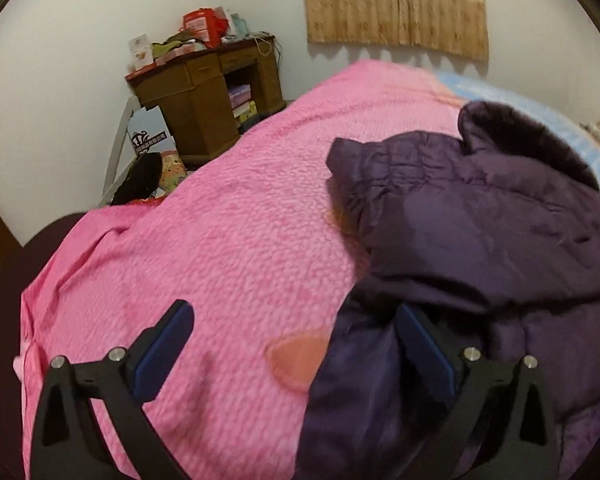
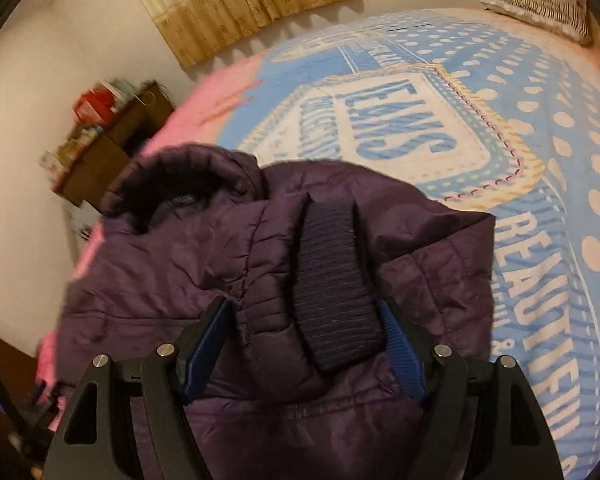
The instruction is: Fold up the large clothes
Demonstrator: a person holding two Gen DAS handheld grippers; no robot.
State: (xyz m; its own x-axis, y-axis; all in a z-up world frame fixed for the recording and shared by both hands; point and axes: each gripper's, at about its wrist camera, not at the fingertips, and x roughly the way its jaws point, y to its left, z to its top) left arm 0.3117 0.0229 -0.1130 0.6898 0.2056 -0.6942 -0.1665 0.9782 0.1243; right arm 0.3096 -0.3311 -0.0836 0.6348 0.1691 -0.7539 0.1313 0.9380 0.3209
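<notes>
A dark purple quilted jacket lies bunched on the bed, its fur-edged hood at the far side. My left gripper is open wide at the jacket's near left edge. One finger hangs over the pink bedspread, the other over purple fabric, and nothing is held. In the right wrist view the jacket fills the foreground. My right gripper straddles a sleeve that ends in a ribbed knit cuff. Its blue pads sit beside the sleeve without squeezing it.
A light blue printed blanket covers the bed beyond the jacket, with a patterned pillow at the far corner. A cluttered brown wooden desk stands by the wall left of the bed. A beige curtain hangs behind.
</notes>
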